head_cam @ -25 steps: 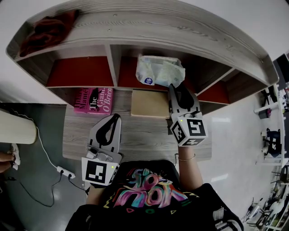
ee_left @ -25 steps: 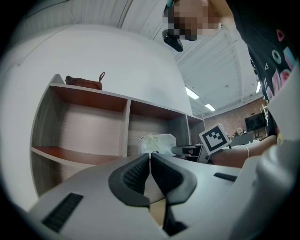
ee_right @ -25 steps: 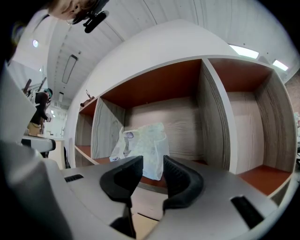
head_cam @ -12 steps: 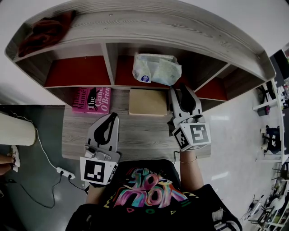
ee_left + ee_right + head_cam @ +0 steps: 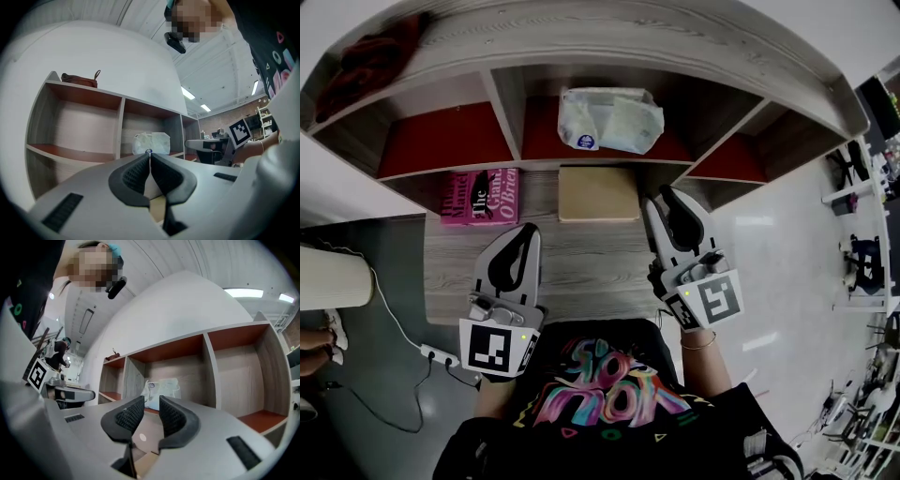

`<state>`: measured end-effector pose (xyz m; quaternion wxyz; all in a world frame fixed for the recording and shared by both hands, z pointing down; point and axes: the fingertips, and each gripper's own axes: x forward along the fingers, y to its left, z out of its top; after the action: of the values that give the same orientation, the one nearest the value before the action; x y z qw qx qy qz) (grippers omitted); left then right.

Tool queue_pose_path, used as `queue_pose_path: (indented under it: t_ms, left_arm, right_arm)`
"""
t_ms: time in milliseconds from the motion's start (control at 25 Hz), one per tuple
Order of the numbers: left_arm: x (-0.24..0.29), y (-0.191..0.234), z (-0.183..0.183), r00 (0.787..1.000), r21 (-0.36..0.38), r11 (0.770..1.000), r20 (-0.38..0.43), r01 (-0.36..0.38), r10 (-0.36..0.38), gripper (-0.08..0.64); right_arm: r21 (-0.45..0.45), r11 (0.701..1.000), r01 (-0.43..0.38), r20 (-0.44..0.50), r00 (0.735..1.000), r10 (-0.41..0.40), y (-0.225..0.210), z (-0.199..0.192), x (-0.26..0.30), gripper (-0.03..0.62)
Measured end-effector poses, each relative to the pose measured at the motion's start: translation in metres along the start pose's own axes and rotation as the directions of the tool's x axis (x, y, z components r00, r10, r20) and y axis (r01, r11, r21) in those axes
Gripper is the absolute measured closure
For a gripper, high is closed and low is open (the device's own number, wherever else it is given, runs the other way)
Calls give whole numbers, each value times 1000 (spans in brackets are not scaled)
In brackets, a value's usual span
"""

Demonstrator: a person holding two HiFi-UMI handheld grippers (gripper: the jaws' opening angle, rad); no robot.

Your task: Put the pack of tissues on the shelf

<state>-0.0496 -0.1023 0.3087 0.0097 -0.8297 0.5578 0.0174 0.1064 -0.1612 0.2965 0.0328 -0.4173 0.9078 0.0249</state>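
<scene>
Overhead, the wooden shelf (image 5: 609,47) spans the top of the head view, with the pack of tissues (image 5: 609,120) lying in its middle compartment, upper centre. Lower down, over the pale surface (image 5: 591,272), the right claw (image 5: 151,399) stands slightly apart, its jaws just closing on nothing. At lower left, the left claw (image 5: 149,152) is pressed together, empty.

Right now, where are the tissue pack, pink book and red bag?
pack of tissues (image 5: 611,120): head view, wrapper's middle.
pink book (image 5: 481,197): head view, cover's middle.
red bag (image 5: 78,80): left gripper view, its body.
</scene>
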Motion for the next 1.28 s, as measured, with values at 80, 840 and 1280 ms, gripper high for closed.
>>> queue_pose_path:
  t_ms: [80, 840, 1280]
  left_arm:
    - [1, -2, -1, 1000, -1, 1000, -2, 10, -10, 529]
    - [-7, -10, -12, 998, -10, 999, -41, 50, -50, 529]
    - [-8, -5, -20, 999, -26, 999, -44, 30, -31, 529]
  right_arm:
    - [6, 1000, -15, -4, 1000, 15, 6, -3, -7, 482]
    - [23, 1000, -3, -15, 1000, 4, 20, -20, -66, 565]
    - [9, 1000, 5, -33, 999, -4, 17, -31, -68, 575]
